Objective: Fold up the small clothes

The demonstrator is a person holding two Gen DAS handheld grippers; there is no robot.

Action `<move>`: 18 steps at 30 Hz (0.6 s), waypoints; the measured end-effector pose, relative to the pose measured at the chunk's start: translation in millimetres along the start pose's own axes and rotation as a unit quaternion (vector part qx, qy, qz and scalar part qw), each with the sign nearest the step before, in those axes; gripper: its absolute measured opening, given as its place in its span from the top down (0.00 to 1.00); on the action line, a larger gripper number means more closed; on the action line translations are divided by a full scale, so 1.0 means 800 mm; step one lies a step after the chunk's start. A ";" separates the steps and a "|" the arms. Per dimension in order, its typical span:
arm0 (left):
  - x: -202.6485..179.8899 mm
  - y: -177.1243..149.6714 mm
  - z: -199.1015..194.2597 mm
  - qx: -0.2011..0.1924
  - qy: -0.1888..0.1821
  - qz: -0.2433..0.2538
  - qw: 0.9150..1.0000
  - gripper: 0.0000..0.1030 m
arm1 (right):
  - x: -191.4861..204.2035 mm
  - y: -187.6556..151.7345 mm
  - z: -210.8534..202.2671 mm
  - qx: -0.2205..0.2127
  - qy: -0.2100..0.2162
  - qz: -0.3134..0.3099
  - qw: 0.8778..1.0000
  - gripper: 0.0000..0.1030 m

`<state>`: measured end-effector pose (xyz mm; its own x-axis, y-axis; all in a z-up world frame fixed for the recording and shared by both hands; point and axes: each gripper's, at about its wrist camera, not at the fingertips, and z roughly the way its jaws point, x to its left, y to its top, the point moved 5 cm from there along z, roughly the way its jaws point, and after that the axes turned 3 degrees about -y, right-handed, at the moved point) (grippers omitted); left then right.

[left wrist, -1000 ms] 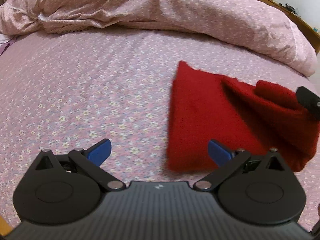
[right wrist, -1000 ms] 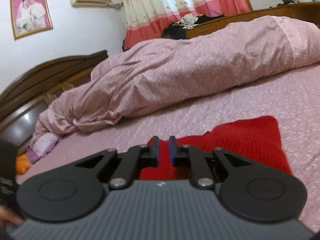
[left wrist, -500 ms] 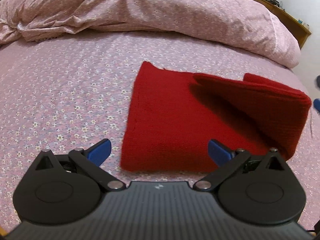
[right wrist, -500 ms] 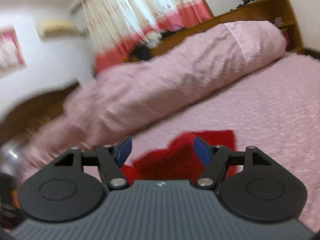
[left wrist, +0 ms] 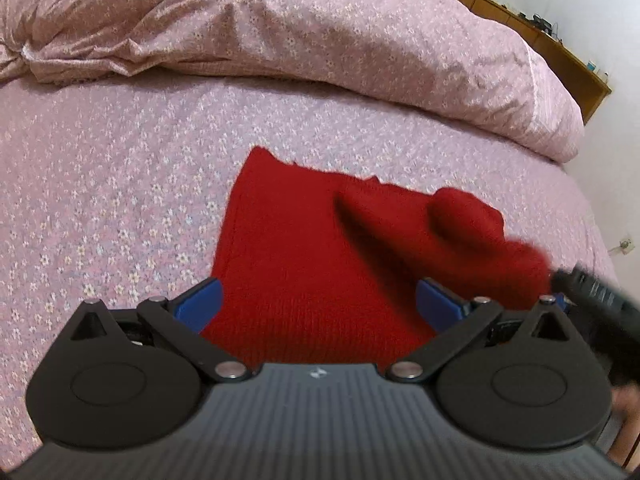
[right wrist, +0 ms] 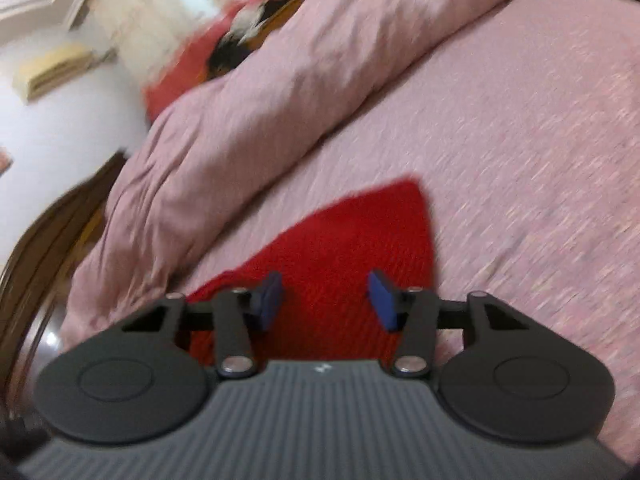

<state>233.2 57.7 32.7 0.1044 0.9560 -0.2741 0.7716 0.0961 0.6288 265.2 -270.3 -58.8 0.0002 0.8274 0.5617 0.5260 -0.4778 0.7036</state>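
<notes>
Two claws work here. Left claw [left wrist: 318, 306] stands wide apart, empty, over the near edge of the red knit [left wrist: 304, 264]. Right claw [right wrist: 326, 302] has just been narrowing from a wider spread, yet its pads remain apart with nothing pinched; the knit lies beneath them. That garment rests partly folded on the bedsheet [left wrist: 100, 184], one flap doubled over at its right. It looks soft, light, limp and ribbed, likely to sag, so a corner or folded edge seems the best hold. Beyond lies a rumpled pink duvet [left wrist: 320, 28].
</notes>
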 end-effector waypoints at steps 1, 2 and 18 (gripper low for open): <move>0.001 0.003 0.000 -0.004 0.000 -0.005 1.000 0.00 | 0.014 -0.007 -0.002 -0.005 0.004 -0.039 0.999 0.52; 0.003 0.006 0.001 -0.007 -0.001 -0.012 1.000 0.00 | 0.028 -0.015 -0.004 -0.008 0.010 -0.078 0.997 0.52; -0.072 0.032 0.097 0.054 -0.088 -0.064 0.993 0.00 | 0.045 -0.034 -0.011 -0.004 0.059 -0.159 0.985 0.52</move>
<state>295.8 -16.5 8.5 0.1012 0.8742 -0.4749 0.8475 0.1743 0.5014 243.3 -230.0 -53.9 -0.2632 0.8955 0.3590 0.4760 -0.2031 0.8557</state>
